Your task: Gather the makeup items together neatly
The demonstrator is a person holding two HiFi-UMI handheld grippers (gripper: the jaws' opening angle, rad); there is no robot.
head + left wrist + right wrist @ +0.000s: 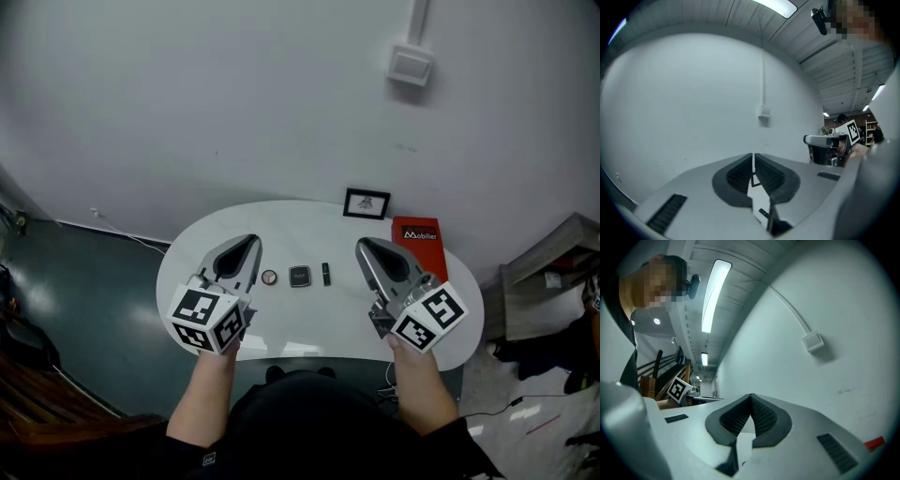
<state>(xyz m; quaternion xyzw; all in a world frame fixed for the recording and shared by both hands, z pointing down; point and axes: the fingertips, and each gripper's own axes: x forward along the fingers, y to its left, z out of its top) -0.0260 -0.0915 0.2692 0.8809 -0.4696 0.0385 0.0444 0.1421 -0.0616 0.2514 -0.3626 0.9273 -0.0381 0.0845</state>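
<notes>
Three small makeup items lie in a row at the middle of the white oval table (281, 225): a round pot (269, 277), a dark square compact (299, 276) and a black tube (325, 273). My left gripper (252, 241) hovers just left of the row, shut and empty. On the other side of the row is my right gripper (362, 244), likewise shut with nothing in it. In the left gripper view the jaws (753, 156) meet, and the black tube (763, 213) shows below them. The right gripper view shows its jaws (750, 397) pressed together.
A small framed picture (367, 203) stands at the table's back edge, with a red box (417, 235) to its right. A grey wall rises behind the table. Dark floor lies to the left, and wooden furniture (548, 262) stands at the right.
</notes>
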